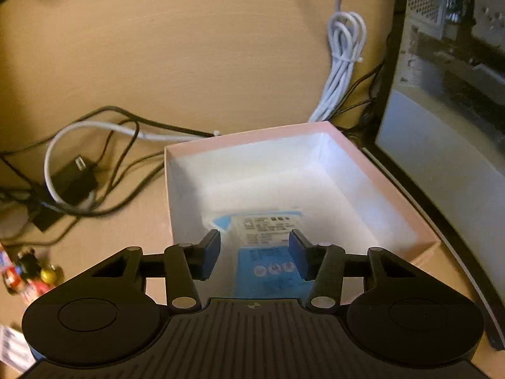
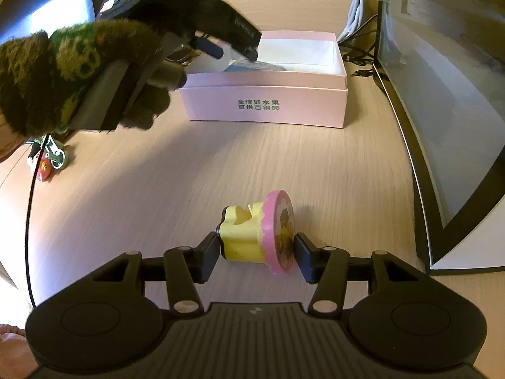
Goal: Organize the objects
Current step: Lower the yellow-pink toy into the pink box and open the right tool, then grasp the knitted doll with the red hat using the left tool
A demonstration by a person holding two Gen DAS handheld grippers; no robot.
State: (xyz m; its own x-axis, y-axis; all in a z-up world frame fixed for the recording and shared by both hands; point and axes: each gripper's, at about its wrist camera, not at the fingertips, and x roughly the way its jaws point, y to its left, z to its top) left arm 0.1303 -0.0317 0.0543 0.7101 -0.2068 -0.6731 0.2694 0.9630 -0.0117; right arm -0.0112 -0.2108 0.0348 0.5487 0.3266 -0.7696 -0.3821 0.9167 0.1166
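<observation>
Desk [image 2: 157,189]: left jaws open over pink box [image 1: 240,137], right jaws bracketing yellow toy [image 2: 244,237], contact unclear

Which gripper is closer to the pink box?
Left. The left gripper hangs over the open pink box, above a blue packet inside. The right gripper is farther back on the table, around a yellow toy.

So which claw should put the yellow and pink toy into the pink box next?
Probably the right claw: its pads already flank the toy. The left claw hangs over the pink box, above a blue packet.
</observation>
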